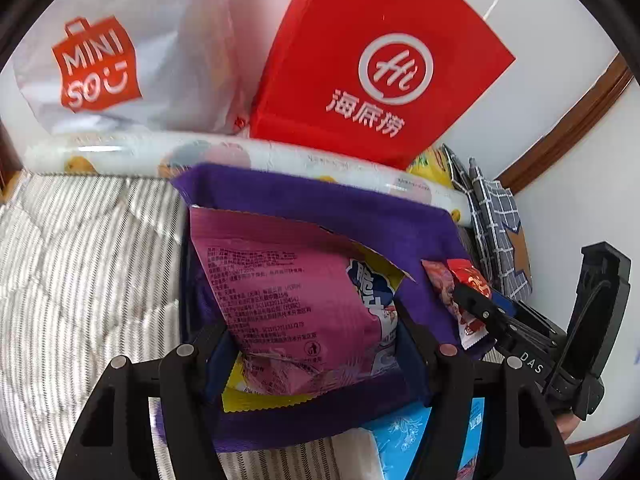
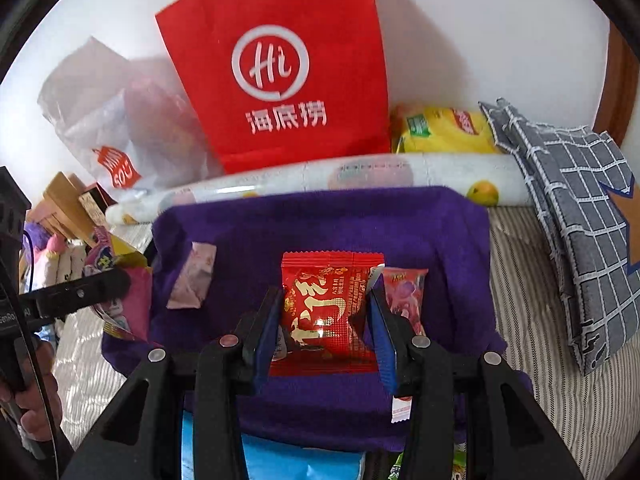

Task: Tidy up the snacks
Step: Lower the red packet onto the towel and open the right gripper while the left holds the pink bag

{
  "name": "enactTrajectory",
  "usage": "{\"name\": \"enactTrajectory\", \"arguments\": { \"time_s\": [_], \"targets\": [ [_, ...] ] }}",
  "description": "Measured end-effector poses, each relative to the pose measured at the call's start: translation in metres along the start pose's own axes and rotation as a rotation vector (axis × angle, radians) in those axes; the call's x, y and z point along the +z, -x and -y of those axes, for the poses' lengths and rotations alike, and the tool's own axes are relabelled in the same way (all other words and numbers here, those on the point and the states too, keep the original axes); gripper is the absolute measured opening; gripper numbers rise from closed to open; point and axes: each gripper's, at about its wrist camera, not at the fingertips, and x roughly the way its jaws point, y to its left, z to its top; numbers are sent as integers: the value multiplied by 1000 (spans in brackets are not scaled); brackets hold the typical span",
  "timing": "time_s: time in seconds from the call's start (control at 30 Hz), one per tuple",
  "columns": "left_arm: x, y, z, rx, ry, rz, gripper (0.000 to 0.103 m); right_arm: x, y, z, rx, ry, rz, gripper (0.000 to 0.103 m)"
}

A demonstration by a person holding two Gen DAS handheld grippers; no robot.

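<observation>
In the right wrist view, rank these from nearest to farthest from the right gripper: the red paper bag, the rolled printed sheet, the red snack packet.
1. Red snack packet, pinched in the right gripper over the purple cloth.
2. Rolled printed sheet, lying beyond the cloth's far edge.
3. Red paper bag, standing behind the roll against the wall.

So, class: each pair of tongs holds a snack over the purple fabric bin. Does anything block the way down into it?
Nothing visible does. The pink snack bag in the left tongs and the red packet in the right tongs hang over the open purple bin, which holds only a small pink packet.
</observation>
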Motion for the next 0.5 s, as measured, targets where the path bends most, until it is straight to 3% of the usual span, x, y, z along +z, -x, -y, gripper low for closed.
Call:
{"name": "enactTrajectory", "arguments": {
  "time_s": [0.5],
  "targets": [
    [-5,-22,5,41,-30,-67,67,-2,-13,3,-8,-3,-78,43]
  ]
}}
